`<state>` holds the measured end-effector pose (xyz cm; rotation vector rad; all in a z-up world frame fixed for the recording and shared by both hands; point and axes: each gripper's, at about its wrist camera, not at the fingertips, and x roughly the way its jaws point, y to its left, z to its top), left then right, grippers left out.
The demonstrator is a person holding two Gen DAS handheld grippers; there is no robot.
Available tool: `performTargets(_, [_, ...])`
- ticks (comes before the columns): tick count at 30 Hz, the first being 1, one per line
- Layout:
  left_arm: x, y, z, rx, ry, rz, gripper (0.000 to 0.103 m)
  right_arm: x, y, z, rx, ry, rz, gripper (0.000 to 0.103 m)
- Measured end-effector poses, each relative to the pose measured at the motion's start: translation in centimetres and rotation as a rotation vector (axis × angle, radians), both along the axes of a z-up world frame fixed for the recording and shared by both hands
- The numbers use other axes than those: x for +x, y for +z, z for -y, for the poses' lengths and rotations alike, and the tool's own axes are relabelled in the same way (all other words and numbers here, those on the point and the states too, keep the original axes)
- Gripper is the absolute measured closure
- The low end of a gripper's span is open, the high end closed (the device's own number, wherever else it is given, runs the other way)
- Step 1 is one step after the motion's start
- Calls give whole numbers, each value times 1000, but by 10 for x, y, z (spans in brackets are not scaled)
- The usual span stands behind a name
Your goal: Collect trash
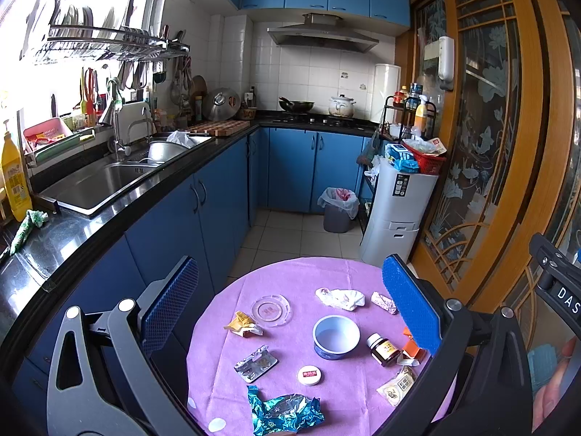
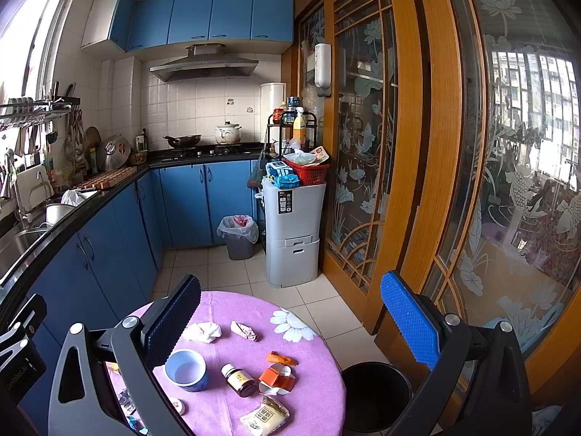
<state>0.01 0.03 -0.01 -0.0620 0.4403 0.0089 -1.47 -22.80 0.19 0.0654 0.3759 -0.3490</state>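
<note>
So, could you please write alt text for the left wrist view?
Open tongs hover over a round table with a purple cloth, strewn with wrappers, a crumpled tissue, a blue bowl and a brown bottle. Behind it is a blue-cabinet kitchen with a lined bin.

Round table [image 1: 290, 276] with a purple cloth. Far edge: crumpled white tissue [image 1: 343, 298] and a small patterned wrapper [image 1: 383, 302]. Centre: clear glass ashtray [image 1: 270, 310], blue-and-white cup [image 1: 336, 336], brown bottle [image 1: 383, 349]. Left of the ashtray: yellow wrapper [image 1: 241, 324]. Near edge: blister pack [image 1: 256, 363], small round tin [image 1: 309, 375], teal foil wrapper [image 1: 285, 414]. Right edge: orange carton [image 2: 276, 378] and a cream sachet [image 2: 265, 416].
</note>
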Motion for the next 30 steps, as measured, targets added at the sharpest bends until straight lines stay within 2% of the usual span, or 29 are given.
performTargets(30, [-3,-12,7,-1,0,-3,3,0,0,0,-4,0,-1,6])
